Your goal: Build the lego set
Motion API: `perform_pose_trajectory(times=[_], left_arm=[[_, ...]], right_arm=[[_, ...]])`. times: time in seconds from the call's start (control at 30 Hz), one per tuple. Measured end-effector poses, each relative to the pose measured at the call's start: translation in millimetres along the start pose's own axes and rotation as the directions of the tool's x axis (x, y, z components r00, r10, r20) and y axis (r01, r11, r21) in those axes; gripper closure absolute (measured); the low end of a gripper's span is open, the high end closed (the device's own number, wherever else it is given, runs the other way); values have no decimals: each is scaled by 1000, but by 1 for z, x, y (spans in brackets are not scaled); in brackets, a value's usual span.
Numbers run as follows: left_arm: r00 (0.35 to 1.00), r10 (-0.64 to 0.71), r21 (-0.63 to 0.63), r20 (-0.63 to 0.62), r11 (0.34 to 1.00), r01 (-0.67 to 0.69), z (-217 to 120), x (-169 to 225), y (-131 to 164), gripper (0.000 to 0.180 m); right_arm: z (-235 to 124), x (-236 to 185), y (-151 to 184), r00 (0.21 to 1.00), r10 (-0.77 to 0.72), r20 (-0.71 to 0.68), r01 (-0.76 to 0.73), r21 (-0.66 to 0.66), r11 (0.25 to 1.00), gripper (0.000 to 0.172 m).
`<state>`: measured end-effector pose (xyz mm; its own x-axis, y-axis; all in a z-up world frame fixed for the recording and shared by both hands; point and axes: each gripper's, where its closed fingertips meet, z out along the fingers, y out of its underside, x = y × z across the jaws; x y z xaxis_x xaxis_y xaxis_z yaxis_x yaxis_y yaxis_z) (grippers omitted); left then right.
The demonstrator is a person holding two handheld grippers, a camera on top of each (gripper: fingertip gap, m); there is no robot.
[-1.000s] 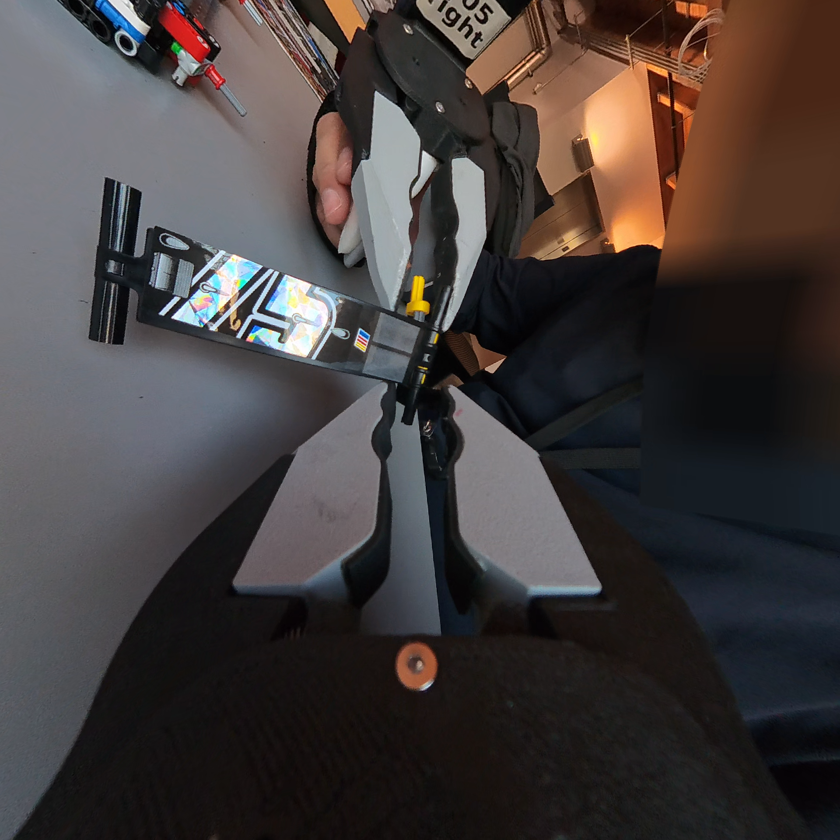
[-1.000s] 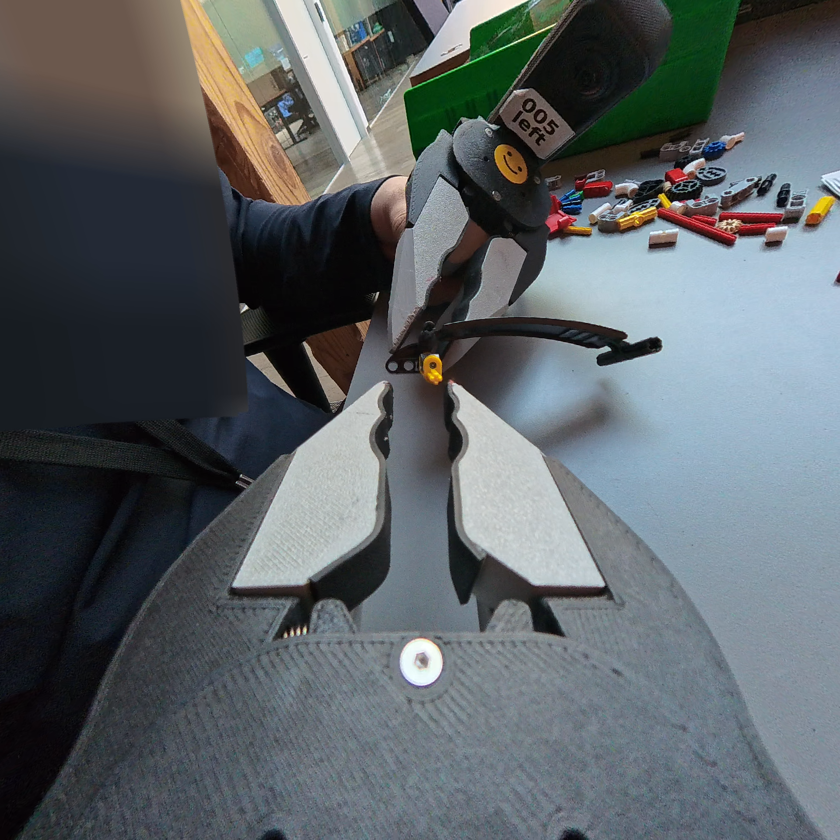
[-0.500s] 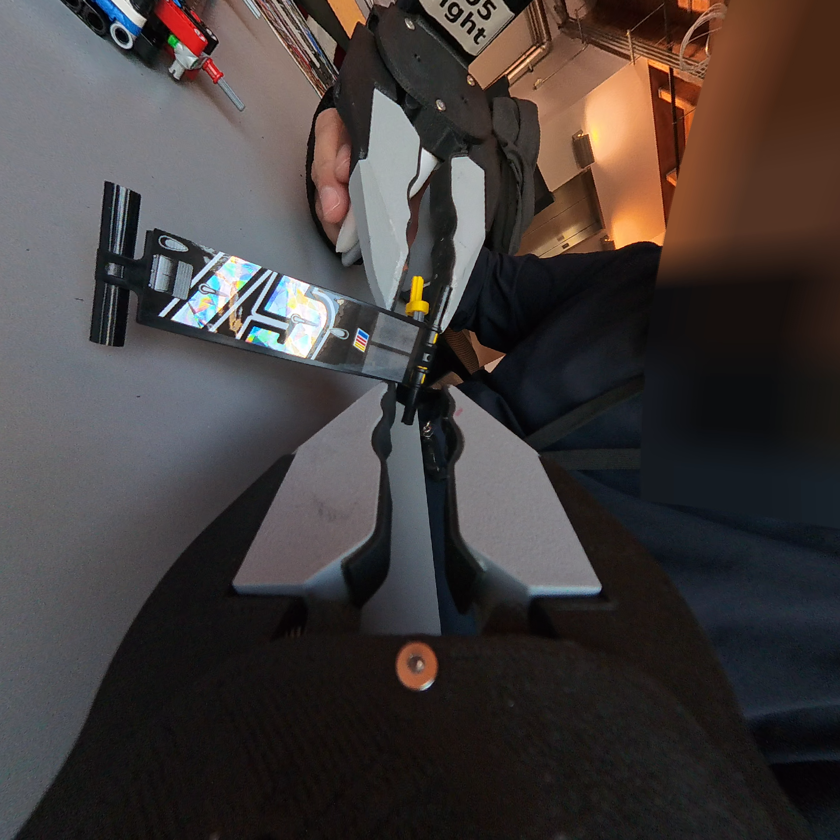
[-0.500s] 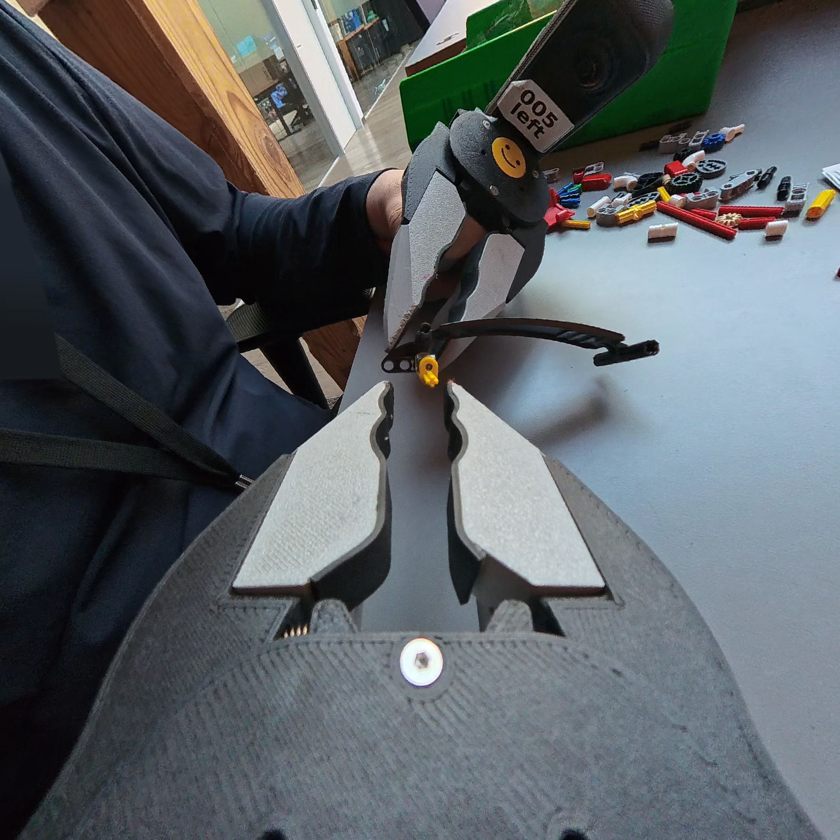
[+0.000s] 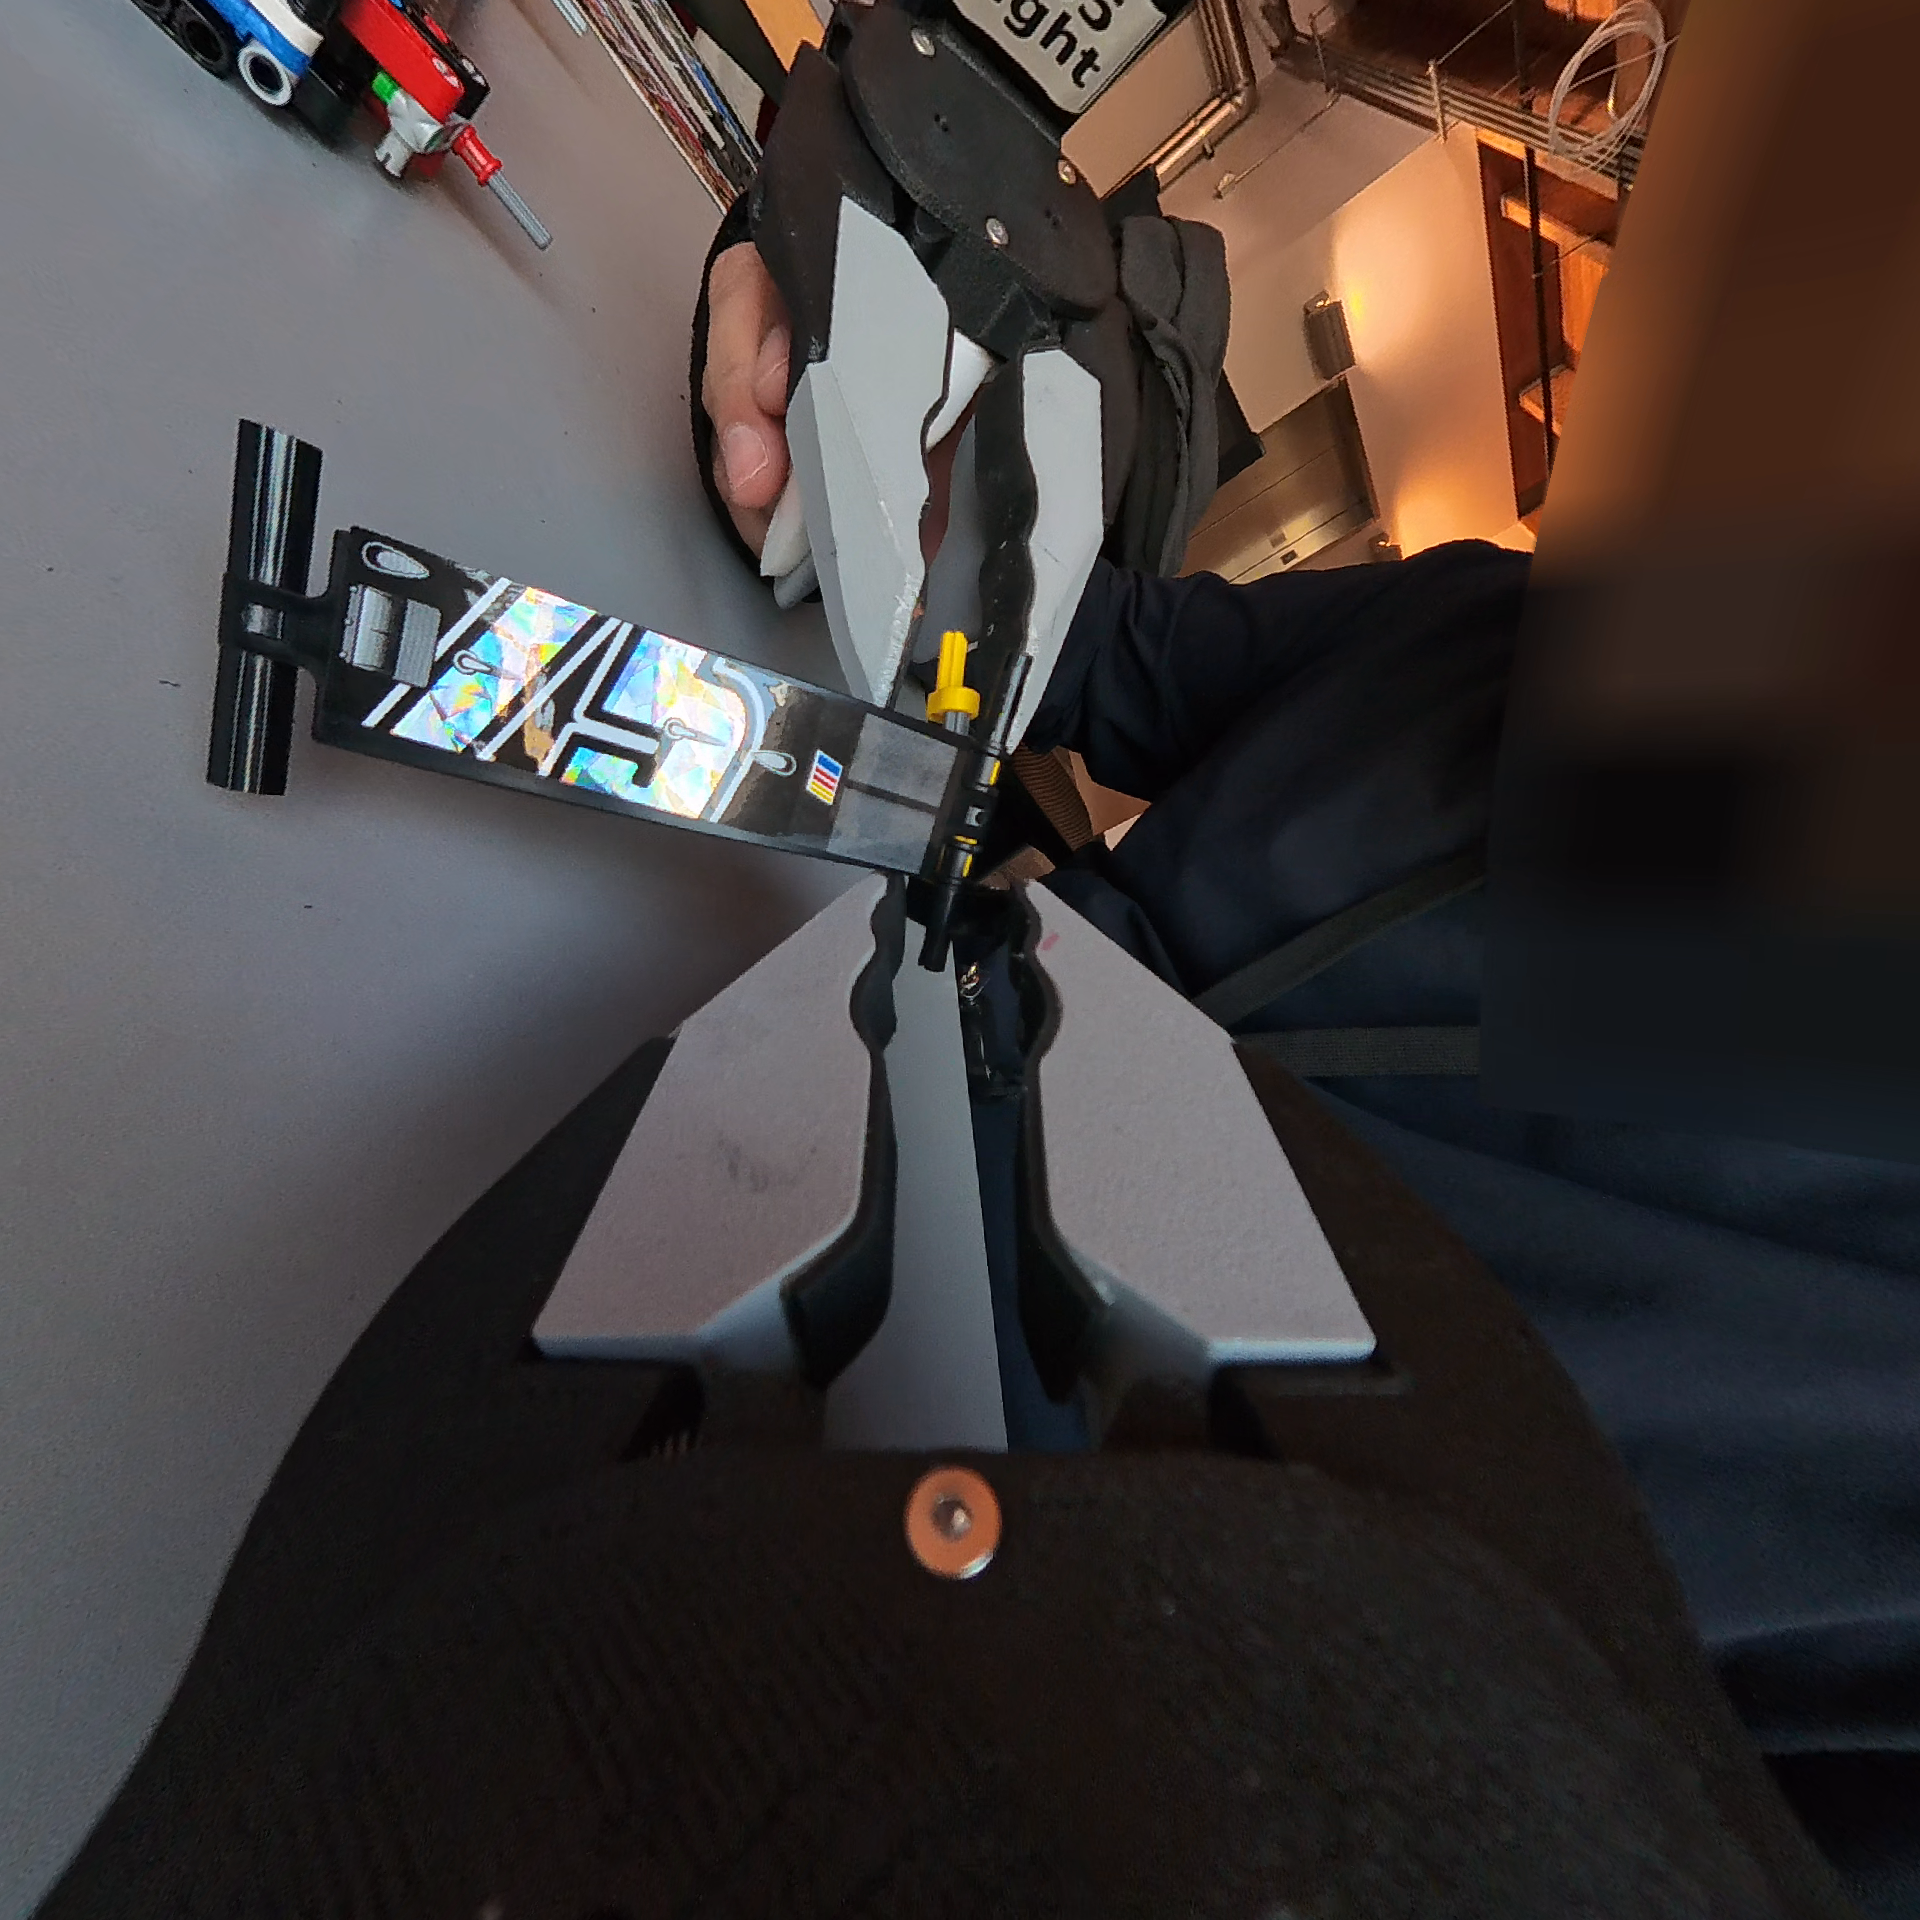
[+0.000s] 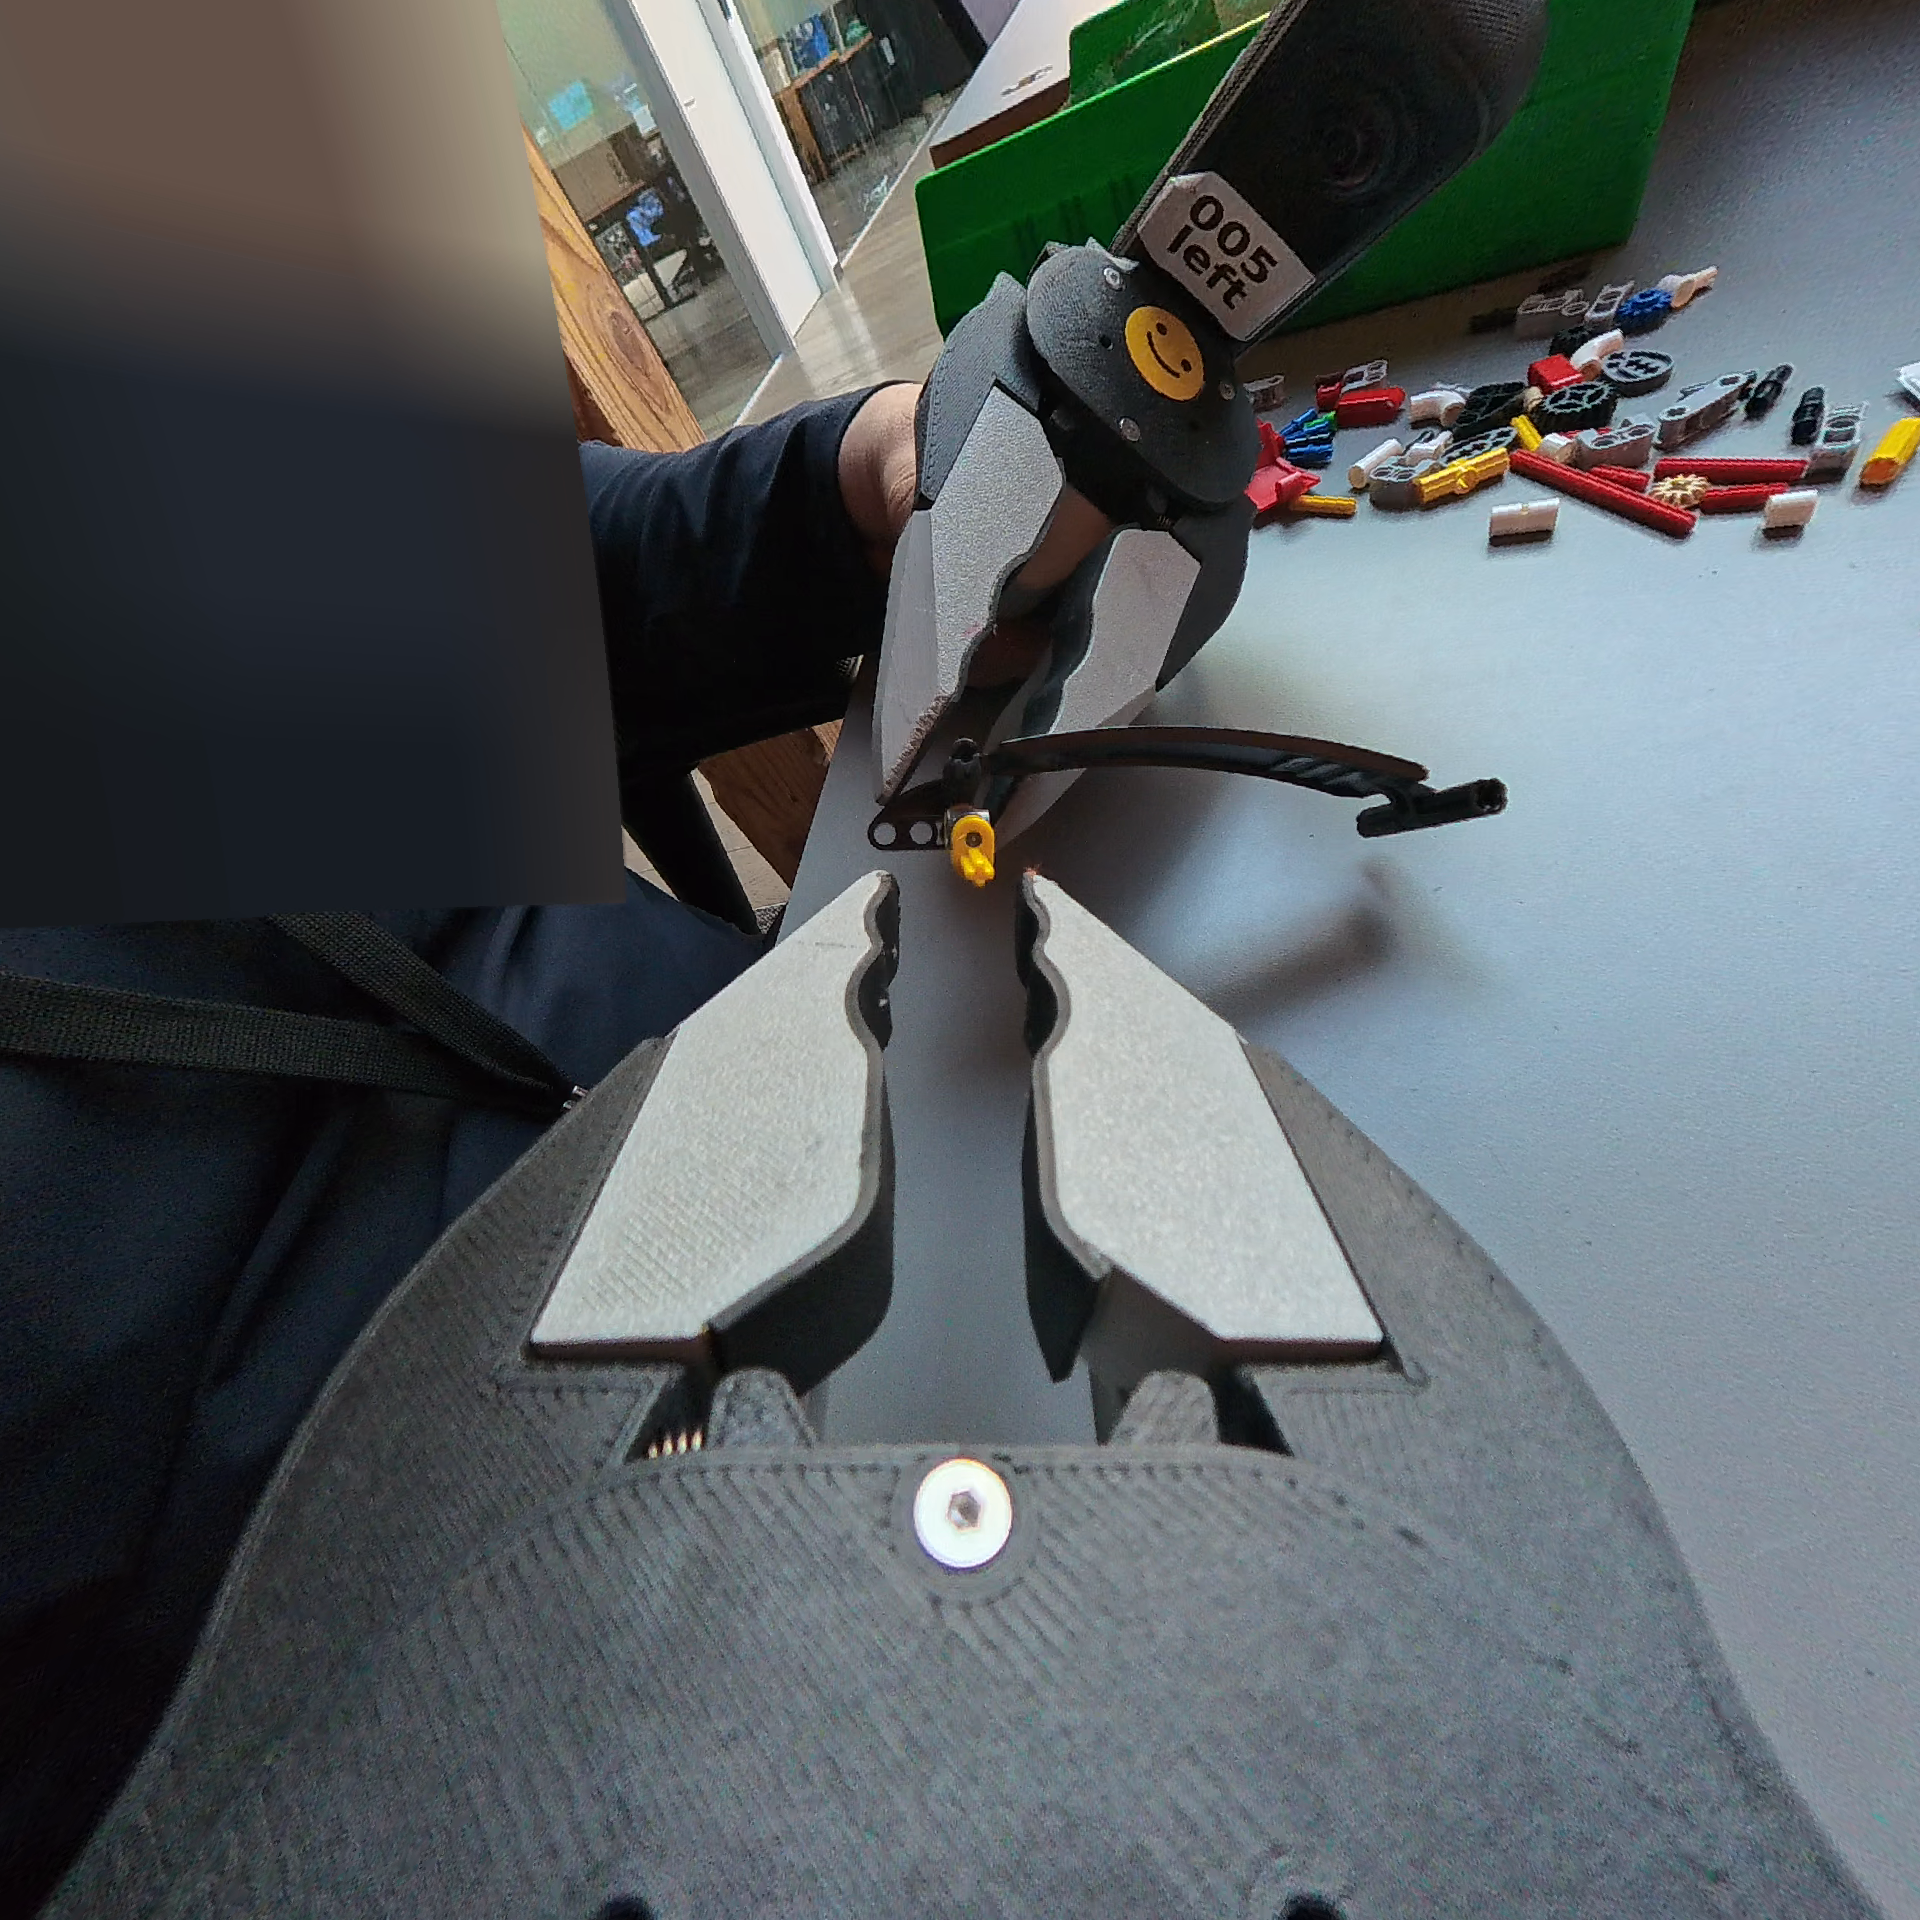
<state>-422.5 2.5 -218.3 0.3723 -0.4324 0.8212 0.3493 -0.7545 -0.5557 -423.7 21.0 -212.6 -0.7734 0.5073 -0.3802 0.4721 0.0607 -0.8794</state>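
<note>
— Both tongs are up off the grey table (image 6: 1558, 1039), tip to tip near its edge. See the left gripper (image 6: 961, 774)? It pinches the near end of a long black blade (image 5: 623, 717), the curved panel with shiny rainbow stickers on its face.

— Pads pressed right on it?

— Looks so from the other side: its two grey fingers (image 6: 914, 623) close around the black end piece where a short holed bar sticks out. From its own camera the left gripper (image 5: 951, 914) has the blade's black rod between its tips, but the contact itself is hard to make out there.

— And the right one?

— Right gripper (image 6: 956, 894) has its jaws spread, nothing between them. A small yellow peg (image 6: 974, 847) juts from the blade's end, just ahead of those open tips, not touching them.

— Where does the blade point?

— Out over the table, away from the person, ending in a short black crossbar (image 5: 260, 608).

— Anything else about?

— A scatter of small toy parts (image 6: 1558, 447), red, yellow, black, grey, farther back, and a green bin (image 6: 1039, 208) behind them. More bright pieces (image 5: 343, 62) sit at the far corner.
</note>
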Motion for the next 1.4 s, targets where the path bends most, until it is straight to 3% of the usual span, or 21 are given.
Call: perform_pose_trajectory(times=[0.67,0.93,1.17,1.4], left_arm=[[1000,20,23,19,1000,-20,-3,-2,-5,164],[996,56,28,71,998,-58,-25,-20,-23,164],[997,73,9,4,997,-73,-32,-28,-45,164],[997,63,23,-50,998,-62,-33,-25,-49,164]], right_arm=[[0,0,-1,1000,-5,-6,5,2,1000,152],[-9,16,-8,997,-34,-72,37,37,999,153],[-21,34,-10,968,-150,-200,157,21,987,154],[-36,43,-28,972,-115,-205,148,153,977,151]])
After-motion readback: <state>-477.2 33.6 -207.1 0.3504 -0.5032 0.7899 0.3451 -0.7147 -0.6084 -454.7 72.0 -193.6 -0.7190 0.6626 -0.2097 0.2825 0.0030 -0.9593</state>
